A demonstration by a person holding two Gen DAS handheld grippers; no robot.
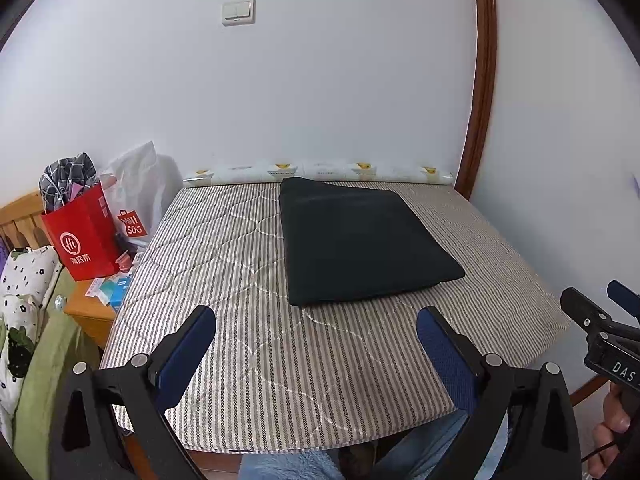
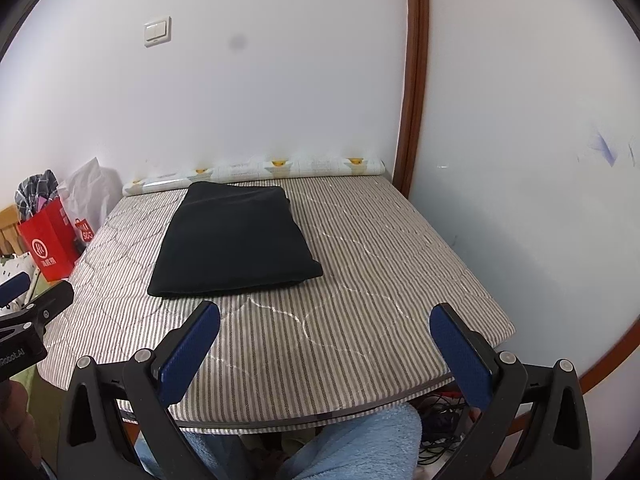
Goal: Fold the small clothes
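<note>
A dark folded garment (image 1: 360, 240) lies flat as a neat rectangle on the striped quilted pad (image 1: 240, 340), toward the back; it also shows in the right wrist view (image 2: 236, 236) on the pad (image 2: 360, 280). My left gripper (image 1: 316, 320) is open and empty, held over the pad's front part, short of the garment. My right gripper (image 2: 324, 316) is open and empty, also near the front edge, to the right of the garment. The right gripper's tip shows in the left wrist view (image 1: 600, 308).
A red paper bag (image 1: 86, 236) with checked cloth and a white plastic bag (image 1: 140, 196) stand at the left on a wooden stand (image 1: 88, 312). A patterned roll (image 1: 320, 172) lies along the back wall. A wooden frame (image 1: 482, 80) runs up the right wall.
</note>
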